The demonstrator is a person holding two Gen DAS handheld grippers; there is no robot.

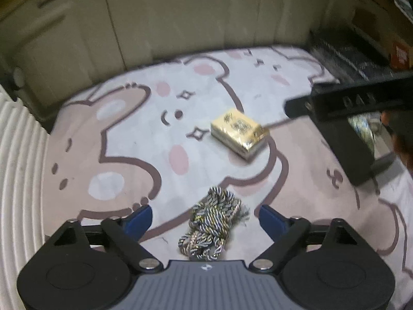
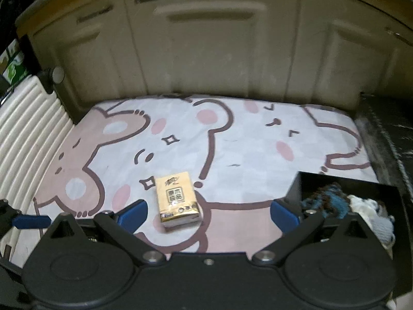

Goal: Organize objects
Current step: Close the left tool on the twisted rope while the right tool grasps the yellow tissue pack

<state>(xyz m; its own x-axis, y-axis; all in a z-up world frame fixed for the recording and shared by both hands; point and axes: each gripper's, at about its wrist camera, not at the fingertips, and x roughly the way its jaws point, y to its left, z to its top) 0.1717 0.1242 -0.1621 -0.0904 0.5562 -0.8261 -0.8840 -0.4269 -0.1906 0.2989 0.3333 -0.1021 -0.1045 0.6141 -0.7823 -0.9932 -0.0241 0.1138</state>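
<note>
The knotted rope (image 1: pixel 214 223) lies lengthwise between the left gripper's (image 1: pixel 205 218) spread, untouching pads, while the right gripper (image 2: pixel 209 213), also spread, hovers over the tissue pack (image 2: pixel 176 201).

A knotted grey-and-gold rope (image 1: pixel 214 222) lay bunched on the cartoon mat (image 1: pixel 124 134). A yellow tissue pack (image 2: pixel 176 202) lay flat nearby. A black box (image 2: pixel 361 193), open-topped, held blue and white fabric items.

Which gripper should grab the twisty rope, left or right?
Left, probably. The rope lies right between the open fingers of the left hand-held gripper. The right hand-held gripper is open around the tissue pack instead, and its view shows no such rope.
</note>
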